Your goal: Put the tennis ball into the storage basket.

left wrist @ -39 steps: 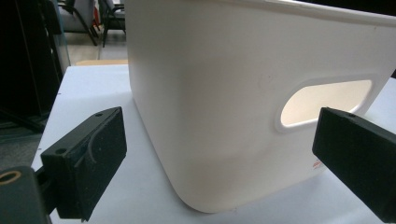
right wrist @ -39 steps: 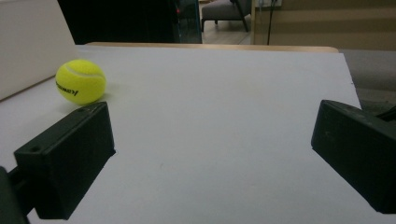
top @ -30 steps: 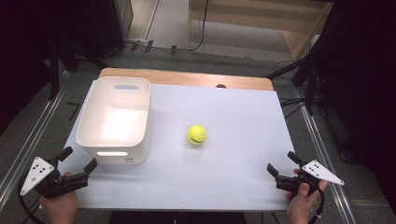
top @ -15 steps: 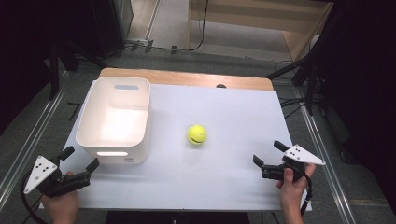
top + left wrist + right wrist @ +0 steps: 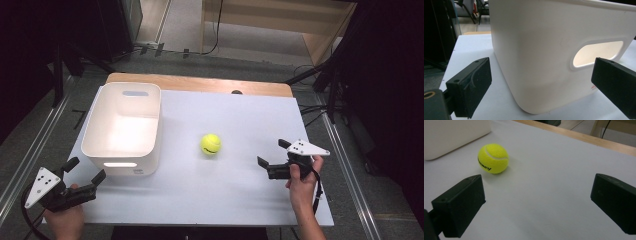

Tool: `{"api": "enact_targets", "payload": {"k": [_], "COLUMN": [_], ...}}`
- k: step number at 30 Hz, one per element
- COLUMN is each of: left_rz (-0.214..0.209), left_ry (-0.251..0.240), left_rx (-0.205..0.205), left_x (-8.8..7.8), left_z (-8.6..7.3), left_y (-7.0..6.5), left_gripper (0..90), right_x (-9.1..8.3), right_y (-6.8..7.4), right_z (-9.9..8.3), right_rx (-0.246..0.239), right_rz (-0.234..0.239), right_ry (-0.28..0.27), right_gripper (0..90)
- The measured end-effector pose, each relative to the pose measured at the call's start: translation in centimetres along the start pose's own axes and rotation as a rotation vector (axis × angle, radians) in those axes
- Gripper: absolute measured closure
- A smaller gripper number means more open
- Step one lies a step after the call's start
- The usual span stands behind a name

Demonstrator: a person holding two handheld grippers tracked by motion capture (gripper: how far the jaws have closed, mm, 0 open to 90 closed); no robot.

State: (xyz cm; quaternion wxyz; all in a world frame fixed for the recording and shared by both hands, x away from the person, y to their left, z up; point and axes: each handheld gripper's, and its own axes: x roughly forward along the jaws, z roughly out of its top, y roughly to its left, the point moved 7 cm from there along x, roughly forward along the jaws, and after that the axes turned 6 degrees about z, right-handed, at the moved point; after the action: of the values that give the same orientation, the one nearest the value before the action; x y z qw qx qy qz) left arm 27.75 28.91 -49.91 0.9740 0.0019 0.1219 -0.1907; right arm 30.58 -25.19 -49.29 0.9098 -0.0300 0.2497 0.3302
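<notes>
Lying apart from the spread-jawed right claw [image 5: 272, 156], the tennis ball [image 5: 211, 144] sits toward its left.

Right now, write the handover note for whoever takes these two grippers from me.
Right gripper: open, empty, low over the table, jaws aimed toward the tennis ball with a clear gap to it.
Left gripper: open, empty, at the near left corner, facing the white bin's near end with the handle slot.
Ball: on the table, right of the bin, untouched.
Bin: upright on the left side, nothing visible inside.
Done: nothing grasped yet.
Left: probably close the right gripper on the ball, carry it over and drop it in the bin.
</notes>
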Motion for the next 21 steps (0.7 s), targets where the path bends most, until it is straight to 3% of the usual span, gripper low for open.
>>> {"api": "enact_targets", "payload": {"k": [7, 21], "left_rz": [-0.001, -0.002], "left_ry": [-0.002, -0.009], "left_rx": [-0.002, -0.009], "left_x": [0.0, 0.0], "left_z": [0.0, 0.0], "left_y": [0.0, 0.0], "left_gripper": [2.9, 2.9], "right_x": [1.3, 3.5], "right_y": [0.5, 1.0], "right_z": [1.3, 2.5], "right_rx": [-0.037, -0.049], "right_rz": [0.025, 0.071], "right_ry": [0.043, 0.118], "right_gripper": [0.0, 0.0]}}
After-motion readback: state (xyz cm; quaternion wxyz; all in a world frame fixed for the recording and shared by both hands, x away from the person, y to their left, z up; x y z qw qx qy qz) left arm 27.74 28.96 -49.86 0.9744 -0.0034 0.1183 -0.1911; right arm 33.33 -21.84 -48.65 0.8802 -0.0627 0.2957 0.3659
